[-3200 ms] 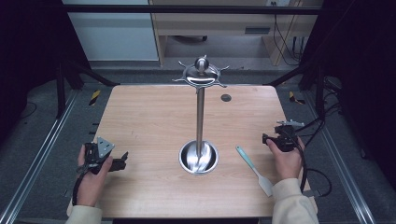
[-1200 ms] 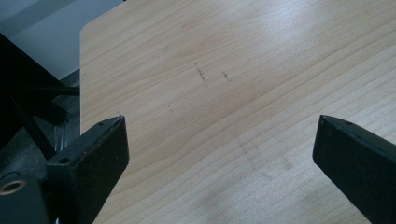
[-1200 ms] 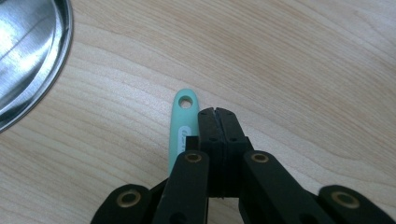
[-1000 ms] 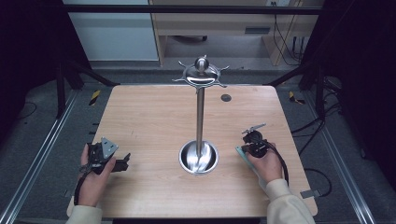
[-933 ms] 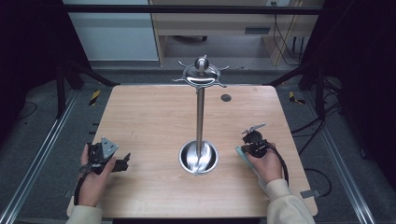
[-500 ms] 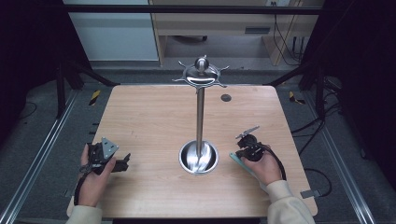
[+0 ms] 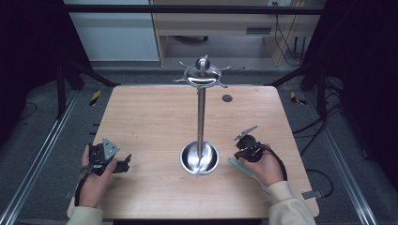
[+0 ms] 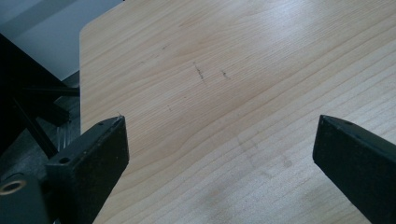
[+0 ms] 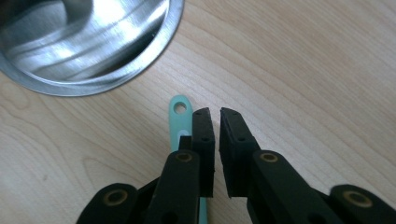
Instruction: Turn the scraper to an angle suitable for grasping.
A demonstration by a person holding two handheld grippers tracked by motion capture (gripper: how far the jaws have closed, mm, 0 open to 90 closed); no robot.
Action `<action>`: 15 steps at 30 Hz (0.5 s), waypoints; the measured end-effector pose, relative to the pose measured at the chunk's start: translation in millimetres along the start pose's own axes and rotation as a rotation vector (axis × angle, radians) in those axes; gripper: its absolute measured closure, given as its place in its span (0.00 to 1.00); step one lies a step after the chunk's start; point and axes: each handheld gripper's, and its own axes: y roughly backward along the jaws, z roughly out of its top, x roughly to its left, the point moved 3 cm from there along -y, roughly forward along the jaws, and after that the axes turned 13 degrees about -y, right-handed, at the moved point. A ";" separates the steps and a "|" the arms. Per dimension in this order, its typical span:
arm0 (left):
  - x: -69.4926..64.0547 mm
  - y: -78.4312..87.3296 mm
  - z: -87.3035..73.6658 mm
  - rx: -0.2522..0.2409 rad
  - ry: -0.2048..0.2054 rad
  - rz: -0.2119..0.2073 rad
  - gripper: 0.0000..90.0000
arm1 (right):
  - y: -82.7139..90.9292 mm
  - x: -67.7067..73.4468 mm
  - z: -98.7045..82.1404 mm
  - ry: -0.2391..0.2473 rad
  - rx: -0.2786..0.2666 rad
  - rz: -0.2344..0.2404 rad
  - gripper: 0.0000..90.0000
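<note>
The spatula (image 9: 179, 122), pale green, lies flat on the table (image 7: 150, 117) just right of the steel stand (image 7: 200, 140), its holed tip near the round base's rim. We see our right gripper (image 9: 215, 122) low over that tip, its 2 jaws nearly closed with a thin gap, grasping nothing. Our left gripper (image 8: 219, 154) sits released, jaws wide, by the table's near-left edge, bare wood ahead.

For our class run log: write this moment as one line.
left gripper: open, over bare table | right gripper: nearly closed, beside teal handle | stand base: nearby
</note>
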 end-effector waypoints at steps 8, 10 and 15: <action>-0.1 0.4 -0.5 0.001 -0.001 0.001 0.04 | -1.3 5.2 6.2 0.023 0.133 -0.018 0.82; 0.2 0.1 -0.4 0.001 -0.001 0.001 0.04 | -4.1 6.3 6.5 0.026 0.156 -0.024 0.80; -0.6 -0.8 0.8 0.000 -0.010 -0.002 0.04 | -3.7 7.5 6.5 0.039 0.183 -0.014 0.75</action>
